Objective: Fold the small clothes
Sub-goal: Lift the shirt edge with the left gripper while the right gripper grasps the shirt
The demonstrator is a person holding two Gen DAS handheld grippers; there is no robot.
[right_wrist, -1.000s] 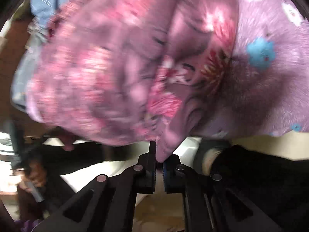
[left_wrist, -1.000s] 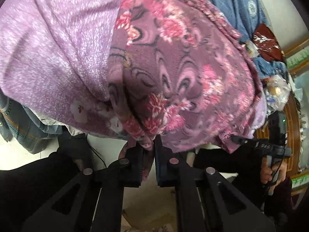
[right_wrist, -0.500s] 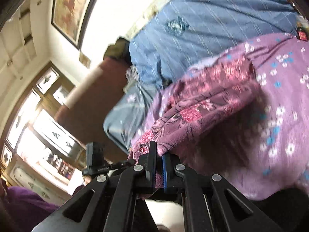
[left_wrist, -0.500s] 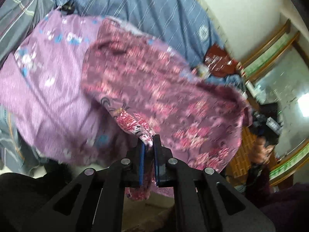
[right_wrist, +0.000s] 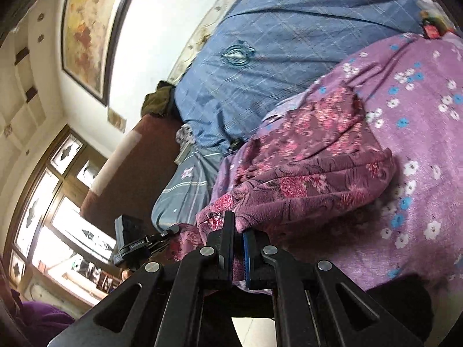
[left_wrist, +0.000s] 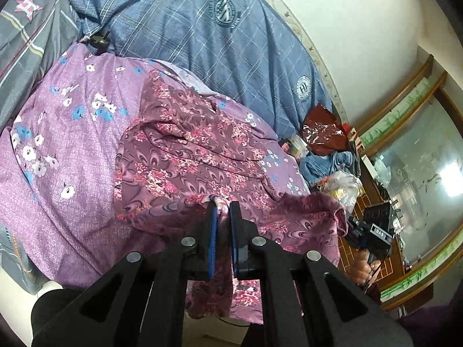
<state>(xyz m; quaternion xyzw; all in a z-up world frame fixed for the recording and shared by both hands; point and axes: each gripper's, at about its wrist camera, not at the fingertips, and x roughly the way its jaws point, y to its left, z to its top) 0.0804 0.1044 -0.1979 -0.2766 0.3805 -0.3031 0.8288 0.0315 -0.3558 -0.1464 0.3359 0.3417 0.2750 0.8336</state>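
Left claw point(left_wrist: 222, 202) pinches floral garment point(left_wrist: 188, 156) over purple sheet point(left_wrist: 72, 150), blue quilt point(left_wrist: 217, 43) behind.

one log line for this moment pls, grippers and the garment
left gripper: shut on floral garment edge | right gripper: shut on same garment's other edge | garment: partly lifted, rest on purple sheet | fold: not done

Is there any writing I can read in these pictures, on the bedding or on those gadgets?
"H": round crest on the blue quilt.
"H": star patch on the grey bedding.
"DAS", roughly: label on the other handheld device; blurred.
Large crest: lettering too small.
Device label in the right view: unreadable.
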